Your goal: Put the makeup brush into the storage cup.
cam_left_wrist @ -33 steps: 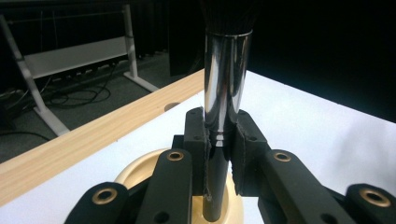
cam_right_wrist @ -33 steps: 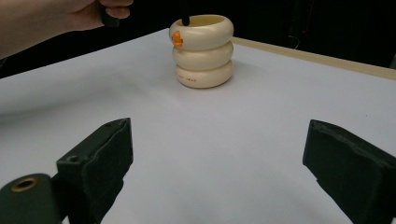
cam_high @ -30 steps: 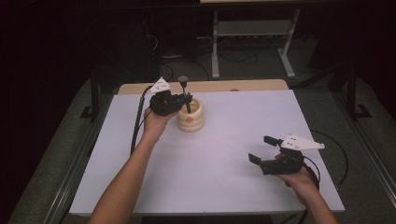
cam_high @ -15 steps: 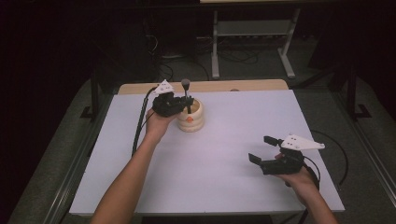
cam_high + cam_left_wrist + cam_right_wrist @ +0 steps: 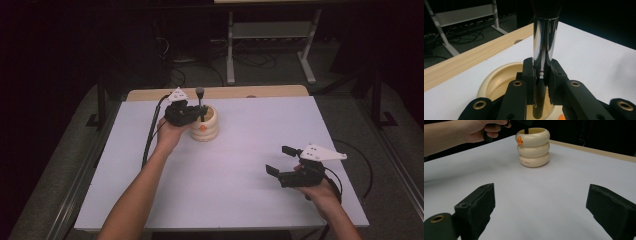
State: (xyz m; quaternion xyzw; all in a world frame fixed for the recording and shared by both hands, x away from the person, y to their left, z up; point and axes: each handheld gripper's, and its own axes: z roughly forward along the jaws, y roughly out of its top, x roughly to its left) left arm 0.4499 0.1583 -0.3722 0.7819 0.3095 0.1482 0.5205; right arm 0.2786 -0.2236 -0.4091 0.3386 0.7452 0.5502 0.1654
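A cream cup (image 5: 206, 129) shaped like stacked rings, with a small orange mark on its side, stands at the far left-centre of the white table (image 5: 240, 165). A brush (image 5: 200, 100) with a black handle and a shiny metal ferrule (image 5: 545, 40) stands upright in the cup (image 5: 496, 77), bristles up. My left gripper (image 5: 200, 116) is shut on the brush just above the rim, its pads (image 5: 530, 72) pressing the handle from both sides. My right gripper (image 5: 280, 160) rests near the front right, open and holding nothing. In its own view its jaws (image 5: 541, 205) face the cup (image 5: 533, 147).
A wooden strip (image 5: 260, 92) runs along the table's far edge. Beyond it, on the dark floor, are a white metal stand (image 5: 270, 35) and loose cables. Cables trail from both grippers across the table.
My left gripper and the brush have shifted slightly down and to the right over the cup, and the brush stands straighter. The right gripper has not moved.
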